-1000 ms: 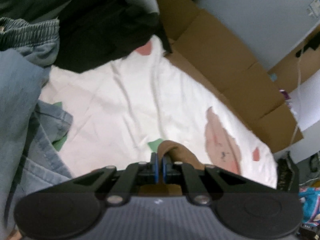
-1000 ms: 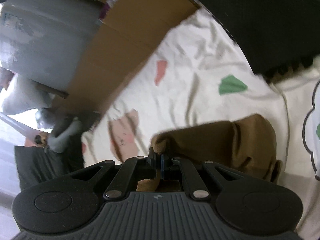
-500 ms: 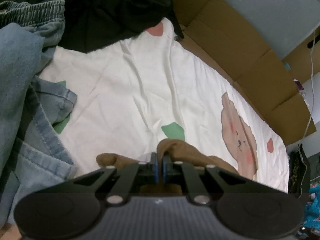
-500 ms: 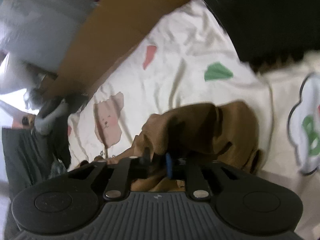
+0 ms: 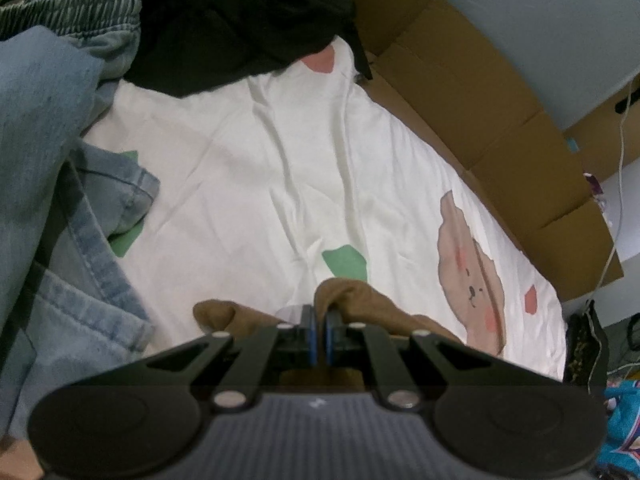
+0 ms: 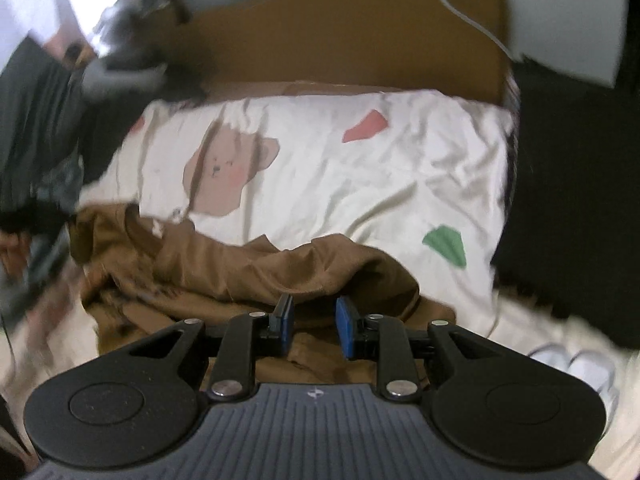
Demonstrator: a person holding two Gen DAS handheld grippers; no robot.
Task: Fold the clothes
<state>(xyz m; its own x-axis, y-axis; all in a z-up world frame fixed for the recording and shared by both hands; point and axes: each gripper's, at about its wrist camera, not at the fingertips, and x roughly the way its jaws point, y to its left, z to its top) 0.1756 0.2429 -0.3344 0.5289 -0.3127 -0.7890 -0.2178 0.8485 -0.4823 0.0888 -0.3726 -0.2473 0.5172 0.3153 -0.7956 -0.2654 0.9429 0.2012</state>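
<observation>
The brown garment point(image 6: 248, 276) lies crumpled on the white printed bedsheet point(image 5: 256, 168), its long axis running across my right view from the far left toward the near middle. My left gripper point(image 5: 319, 334) is clamped on a fold of it at the near edge. My right gripper point(image 6: 313, 326) hangs just above the cloth, pads apart and gripping nothing; I judge it must come down onto the fabric right beneath it. Jeans point(image 5: 60, 208) and dark clothes point(image 5: 240, 20) lie beyond, with a cardboard box point(image 5: 500, 128) alongside. I can read no writing anywhere.
</observation>
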